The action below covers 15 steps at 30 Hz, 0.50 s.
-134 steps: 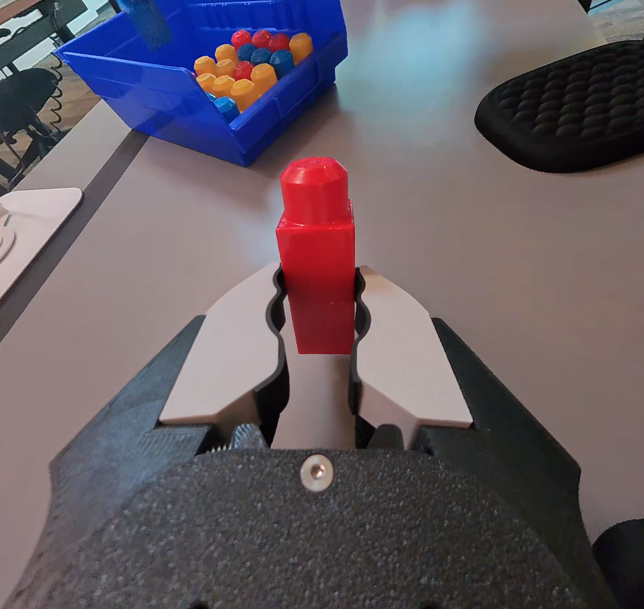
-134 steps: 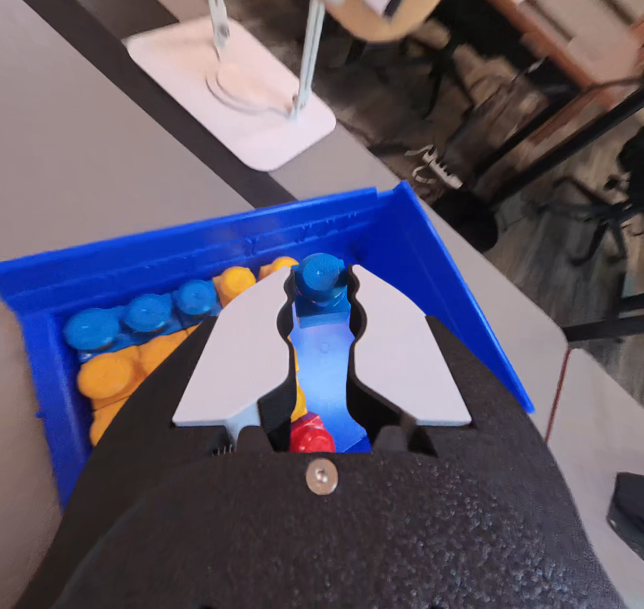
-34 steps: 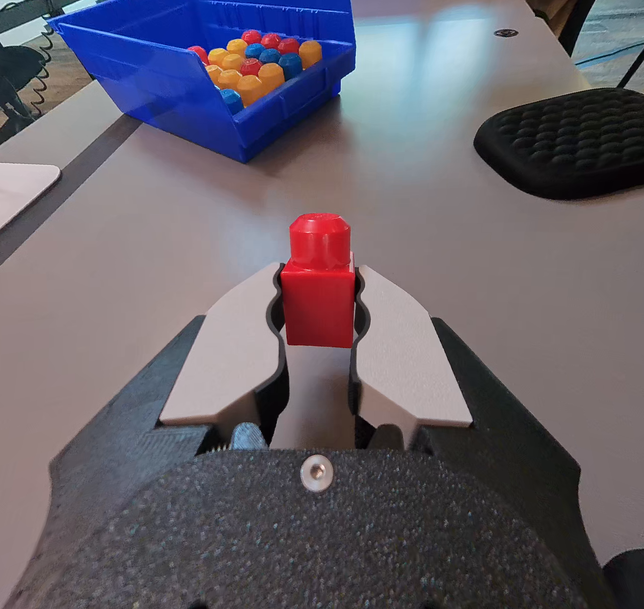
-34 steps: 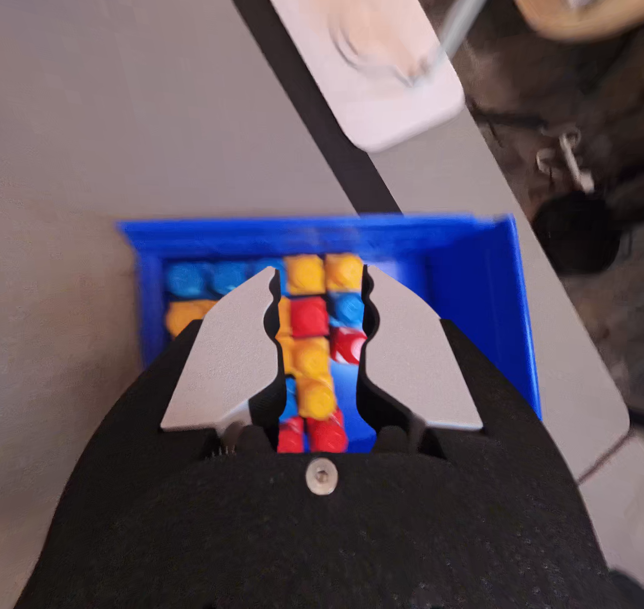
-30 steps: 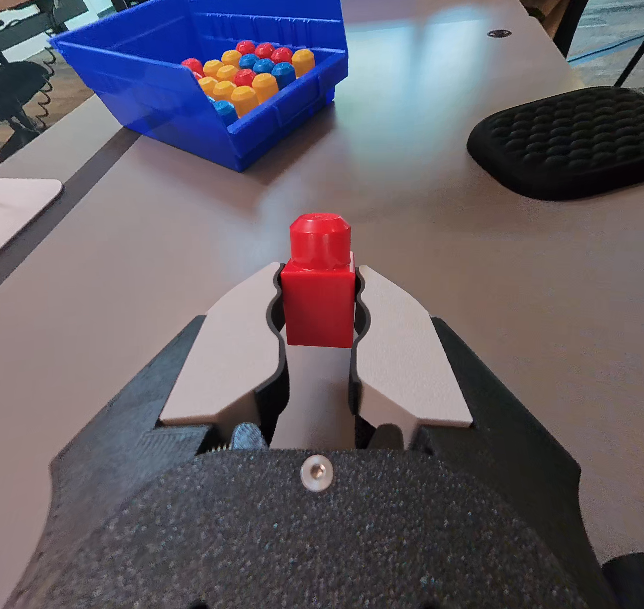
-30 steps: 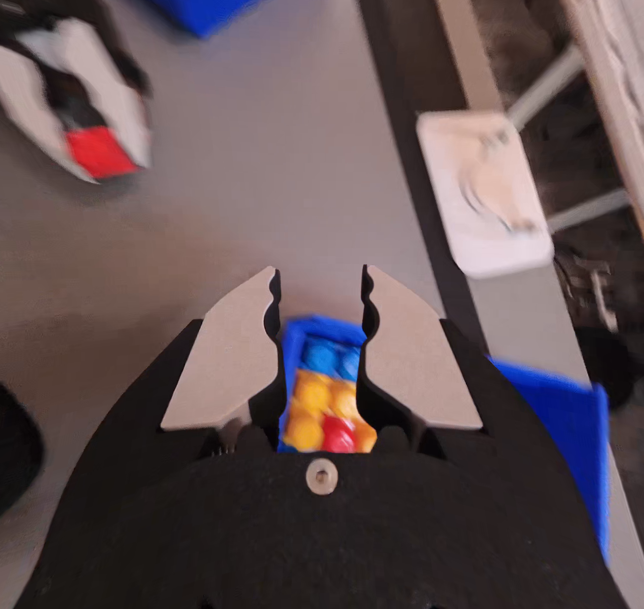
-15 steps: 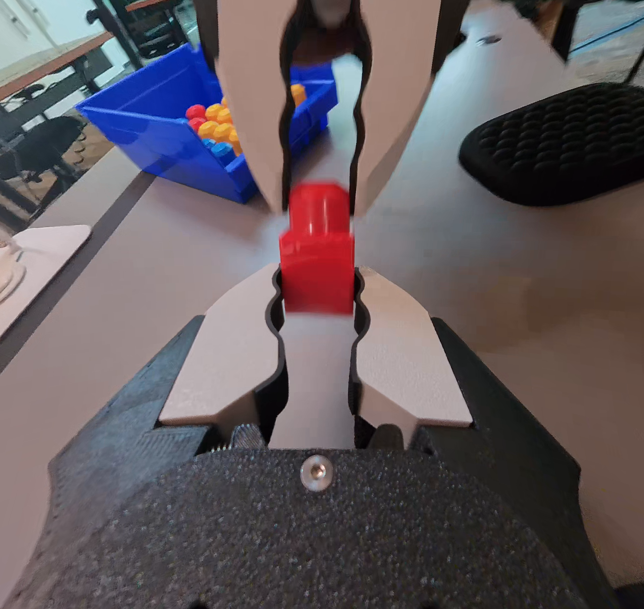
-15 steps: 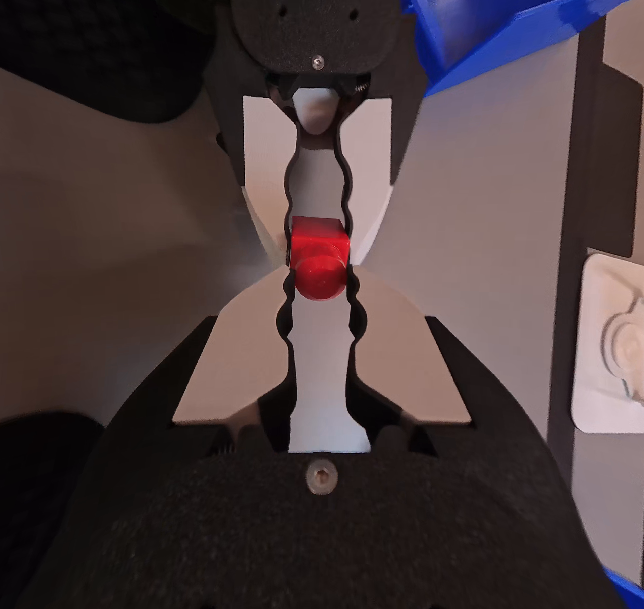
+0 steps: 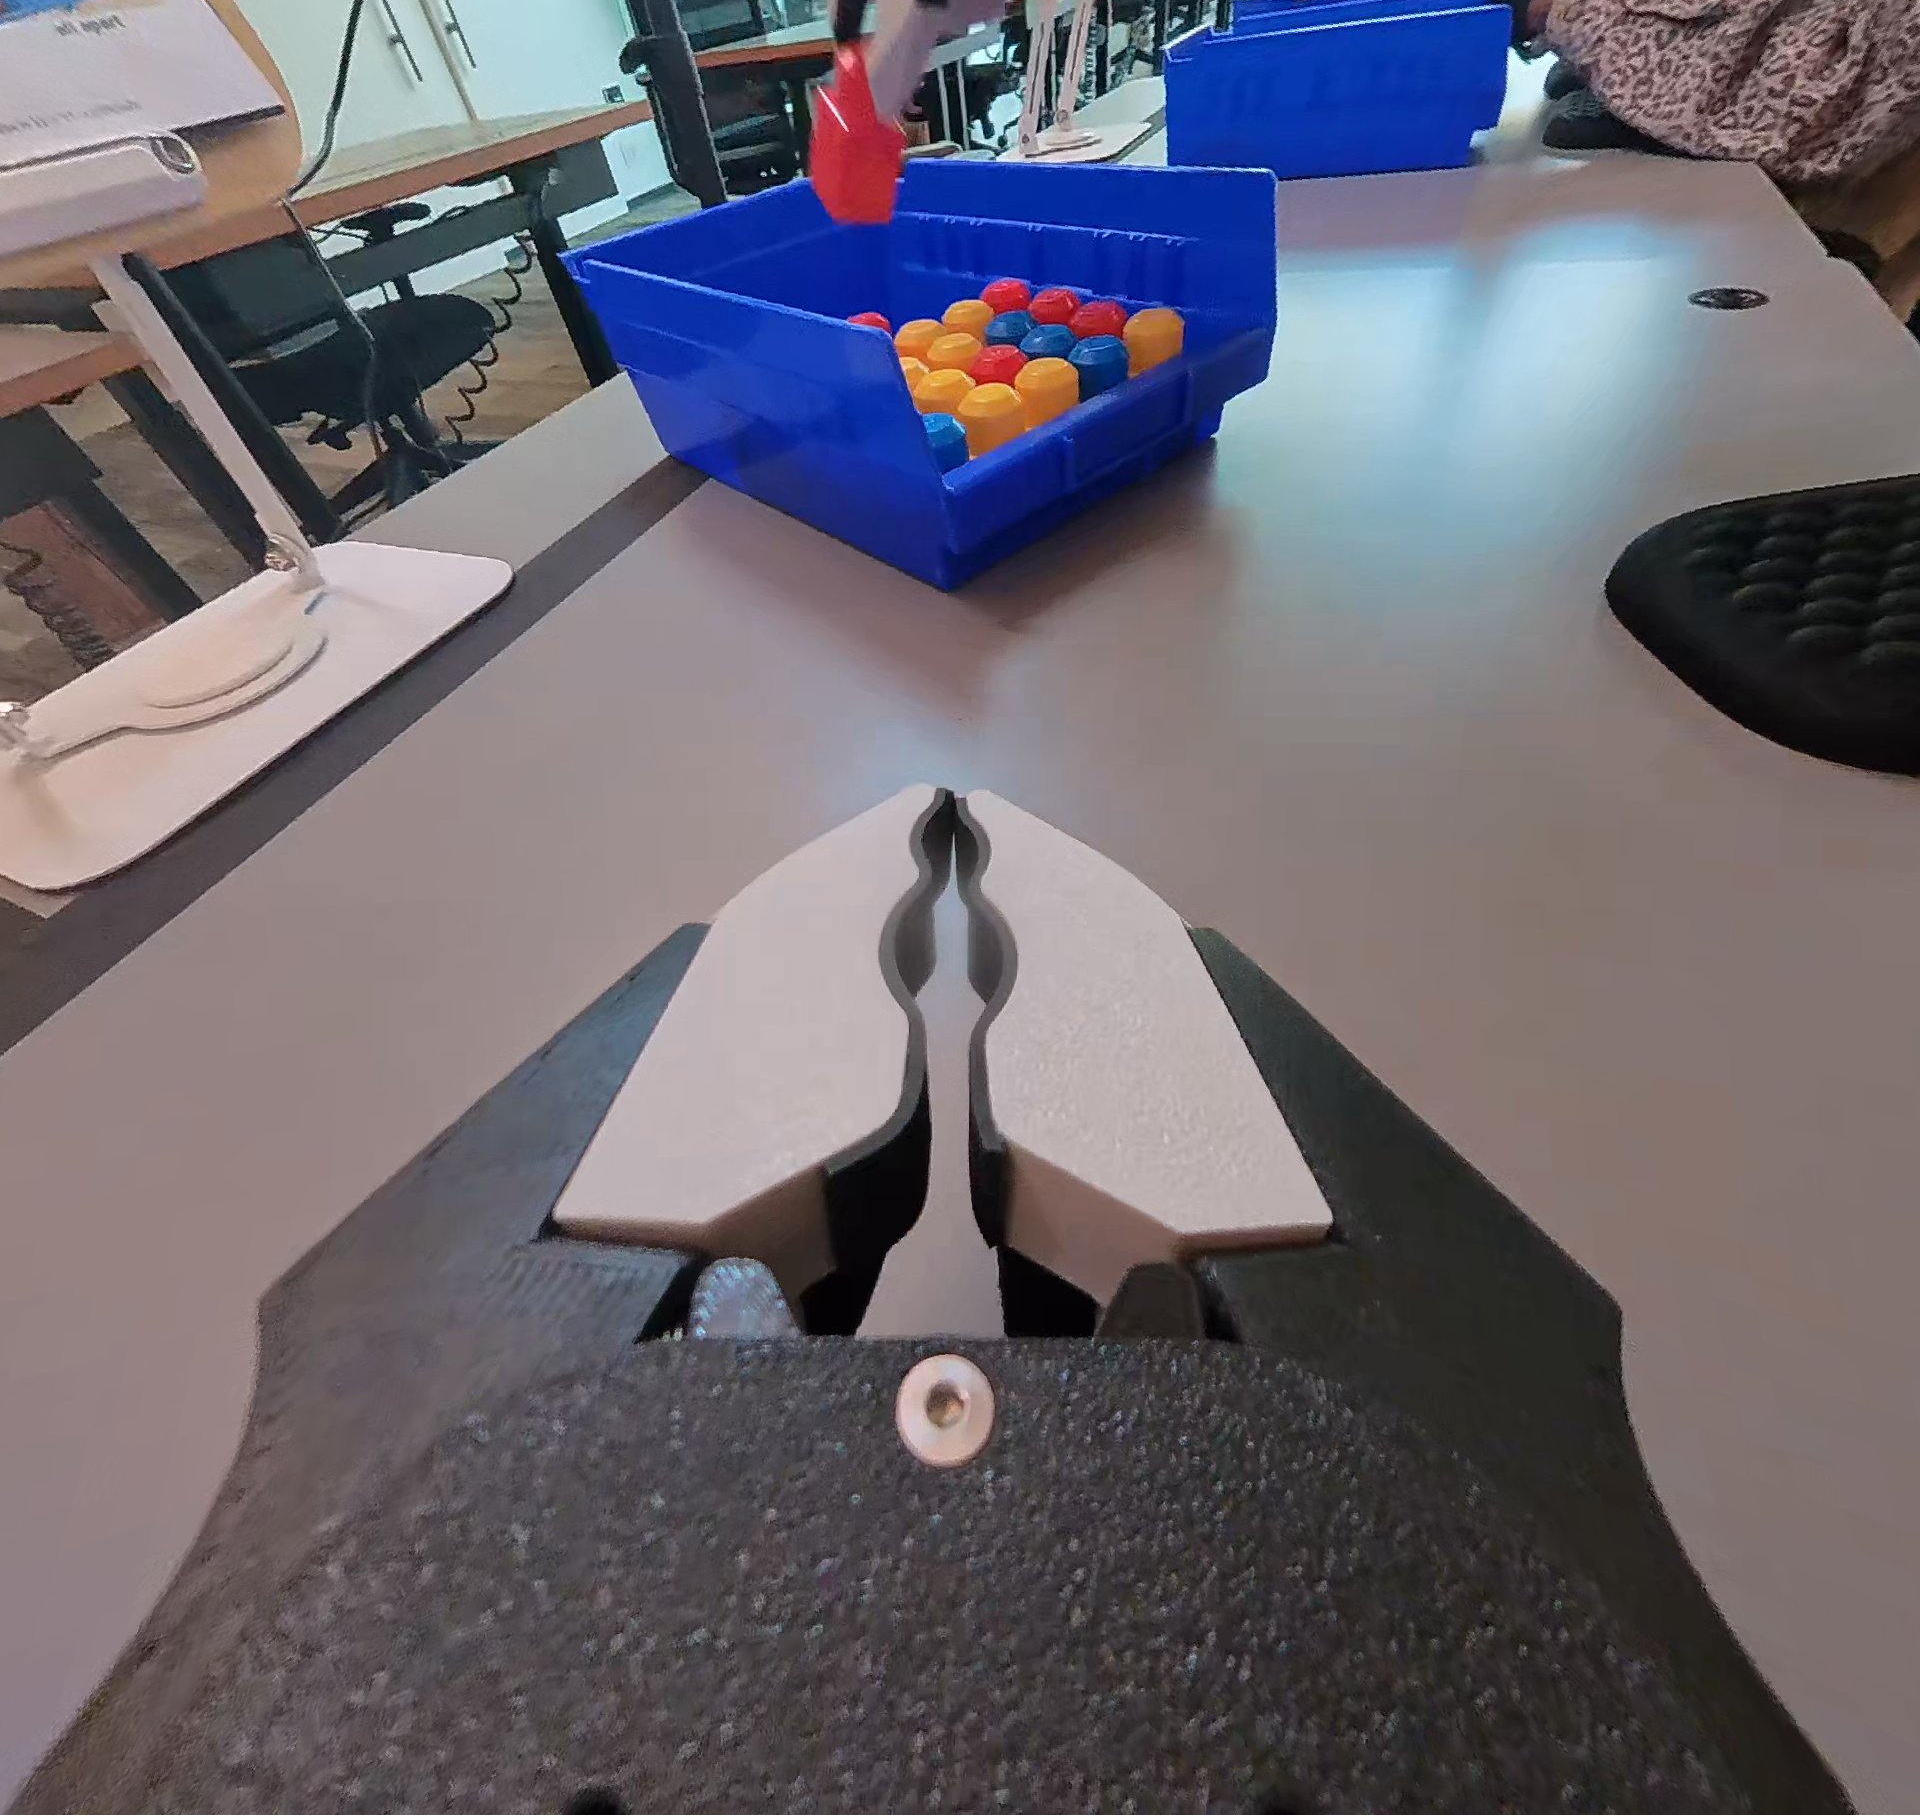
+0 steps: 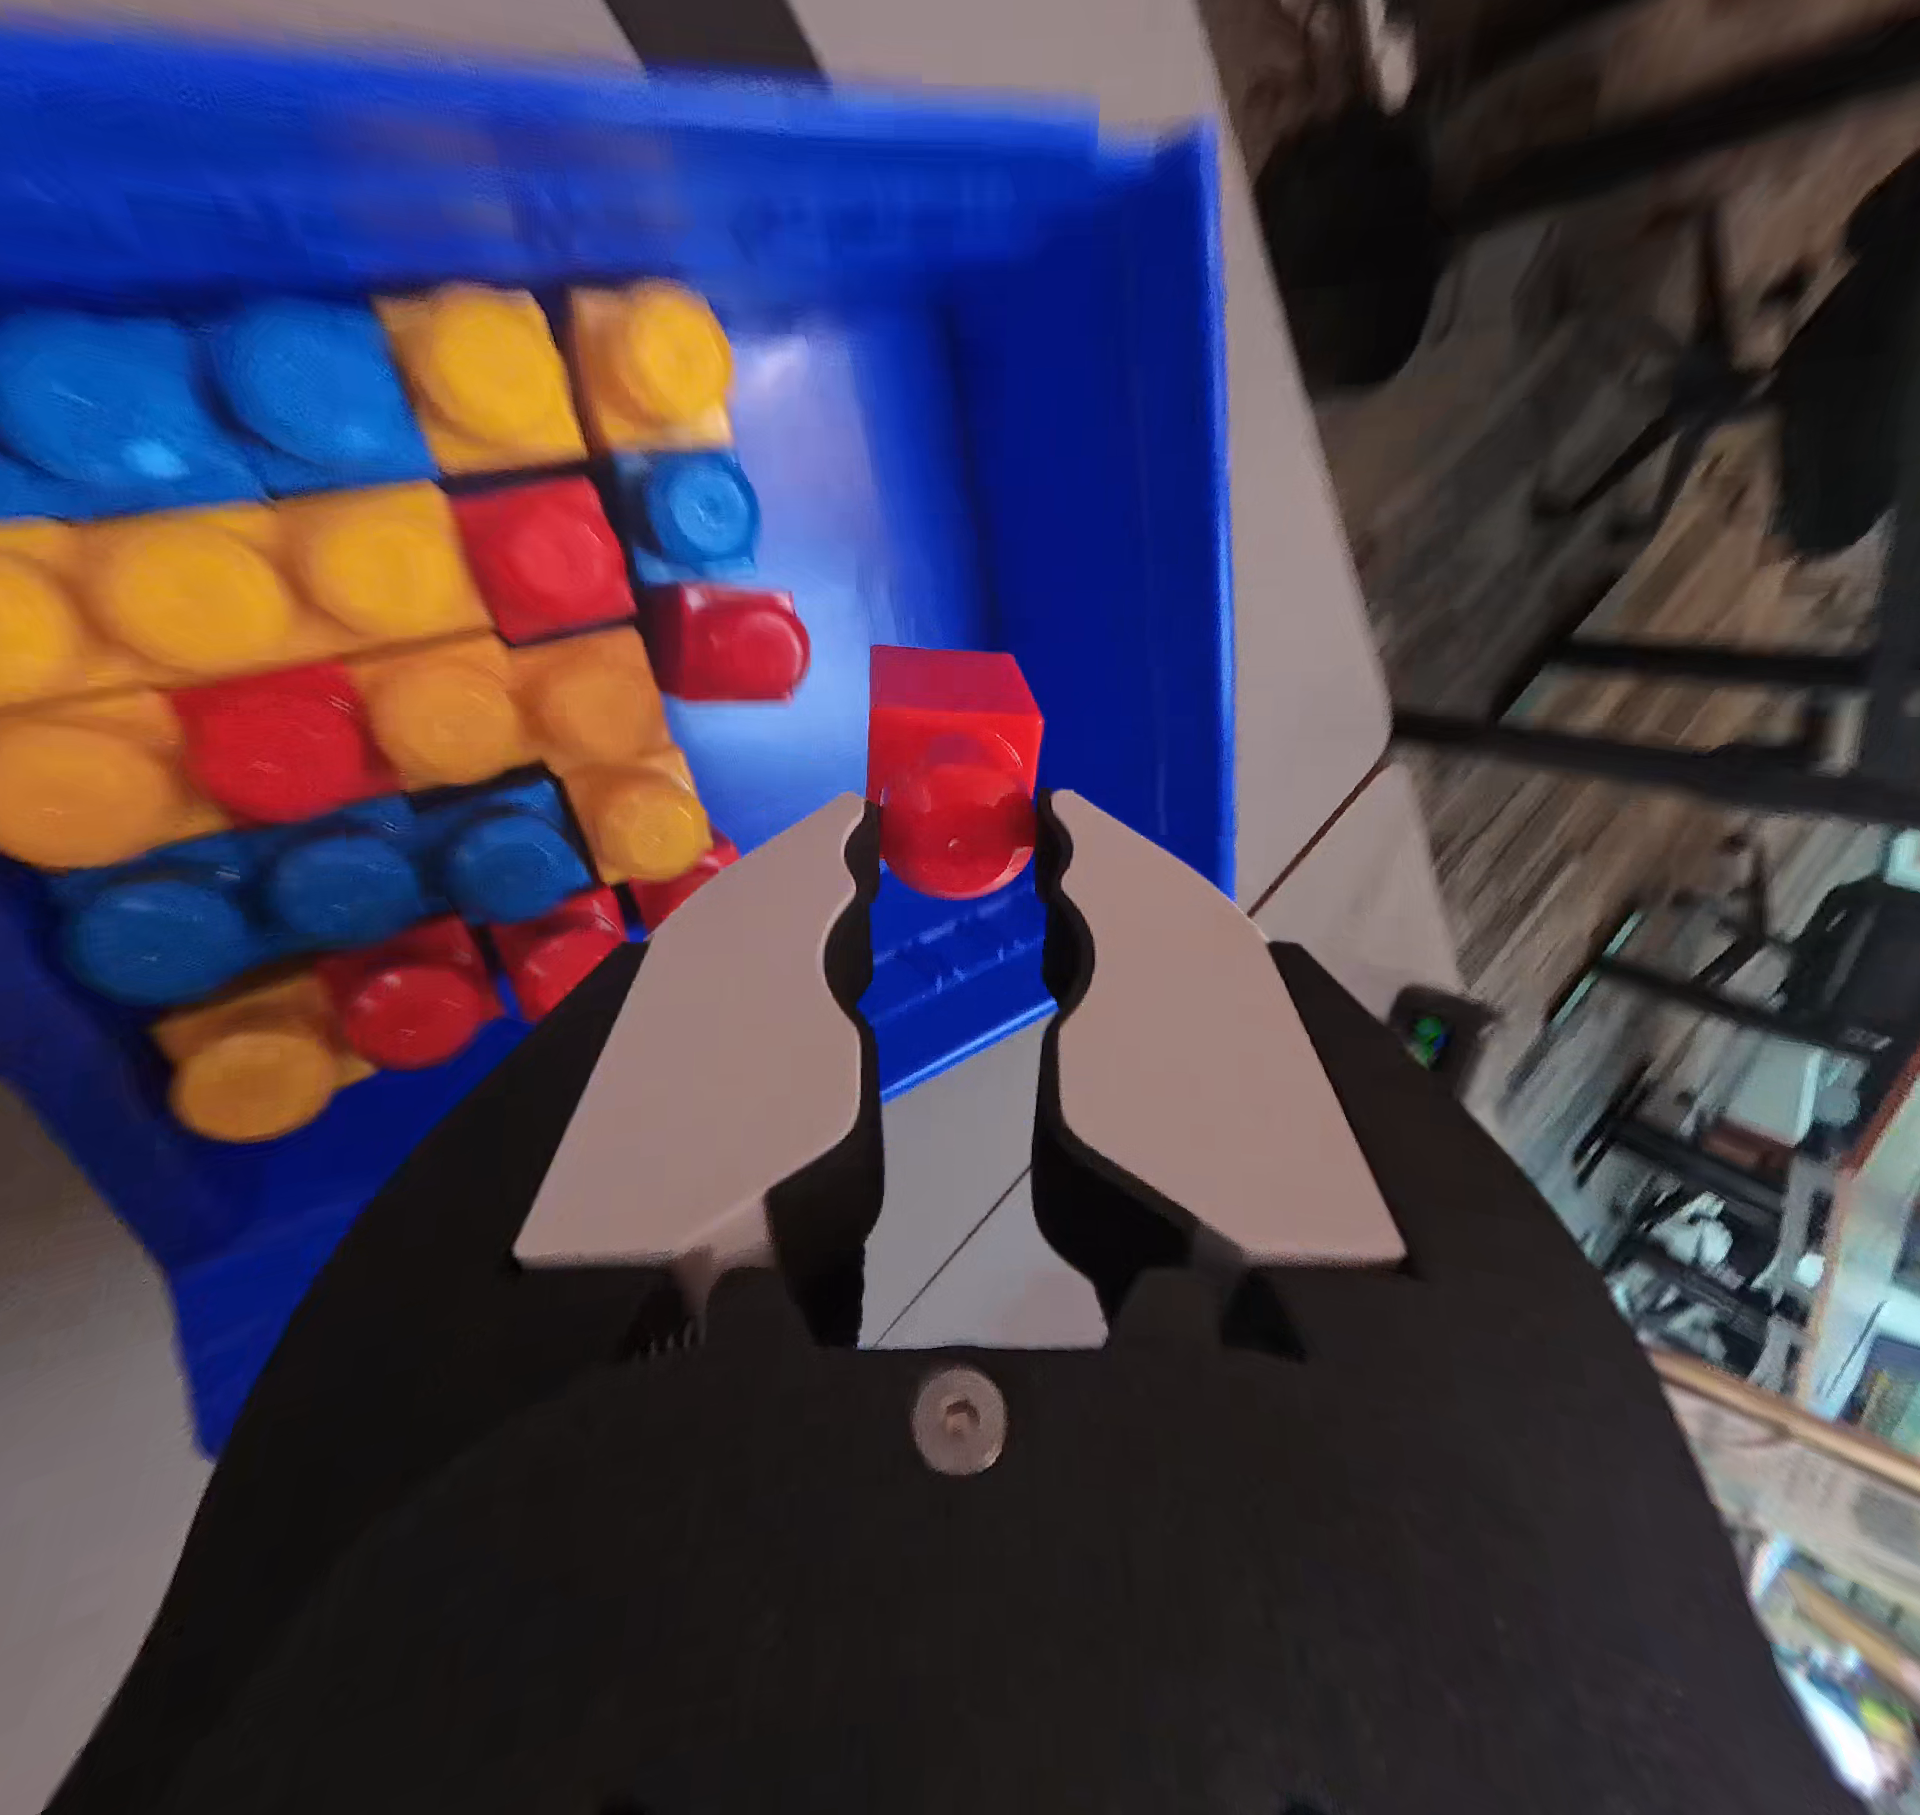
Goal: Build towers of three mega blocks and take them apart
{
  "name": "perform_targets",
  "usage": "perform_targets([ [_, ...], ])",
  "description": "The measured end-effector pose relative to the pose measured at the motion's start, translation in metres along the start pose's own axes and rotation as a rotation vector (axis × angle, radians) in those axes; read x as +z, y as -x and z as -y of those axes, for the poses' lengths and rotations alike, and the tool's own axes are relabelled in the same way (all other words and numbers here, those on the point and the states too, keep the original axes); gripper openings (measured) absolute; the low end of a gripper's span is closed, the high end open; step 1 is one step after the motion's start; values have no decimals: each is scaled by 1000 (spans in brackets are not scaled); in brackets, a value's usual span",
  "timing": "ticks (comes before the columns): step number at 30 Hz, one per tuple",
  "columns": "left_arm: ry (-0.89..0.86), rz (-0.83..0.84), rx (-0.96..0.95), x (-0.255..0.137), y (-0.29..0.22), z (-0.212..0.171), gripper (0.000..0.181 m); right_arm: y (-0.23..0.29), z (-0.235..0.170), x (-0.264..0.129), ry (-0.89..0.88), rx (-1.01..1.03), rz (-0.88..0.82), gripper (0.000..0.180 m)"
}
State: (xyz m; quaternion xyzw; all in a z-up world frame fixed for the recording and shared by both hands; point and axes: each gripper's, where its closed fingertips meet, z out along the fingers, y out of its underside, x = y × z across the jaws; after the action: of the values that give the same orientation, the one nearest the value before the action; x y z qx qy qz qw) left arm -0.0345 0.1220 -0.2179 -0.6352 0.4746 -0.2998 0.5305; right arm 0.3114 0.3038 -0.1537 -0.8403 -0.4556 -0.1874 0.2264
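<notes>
Now the single-stud red plastic mega block (image 10: 951, 778) has been passed over: it is pinched by its stud in the right gripper (image 10: 951, 815) above the blue plastic bin (image 9: 1081, 477) of blocks, while the left gripper (image 9: 951, 815), clenched on nothing, rests over the grey table (image 9: 1351, 726). Disassembly is judged nearly finished.

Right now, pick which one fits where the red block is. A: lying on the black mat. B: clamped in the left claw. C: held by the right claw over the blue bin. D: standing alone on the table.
C: the right claw grips the red block by its stud above the blue bin, while the left claw is shut on nothing.
</notes>
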Motion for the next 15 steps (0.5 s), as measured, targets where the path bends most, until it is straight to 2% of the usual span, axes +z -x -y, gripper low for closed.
perform_targets([
  [3,-2,20,-3,0,5,-2,0,3,-33,39,108,25,86,29],
  [6,-1,31,-13,-1,9,-4,0,21,-45,61,146,28,209,29],
  [12,16,19,-16,3,8,-11,0,50,-34,72,80,-9,399,29],
  [15,27,15,-6,4,6,-13,0,52,-31,78,73,-25,410,29],
])
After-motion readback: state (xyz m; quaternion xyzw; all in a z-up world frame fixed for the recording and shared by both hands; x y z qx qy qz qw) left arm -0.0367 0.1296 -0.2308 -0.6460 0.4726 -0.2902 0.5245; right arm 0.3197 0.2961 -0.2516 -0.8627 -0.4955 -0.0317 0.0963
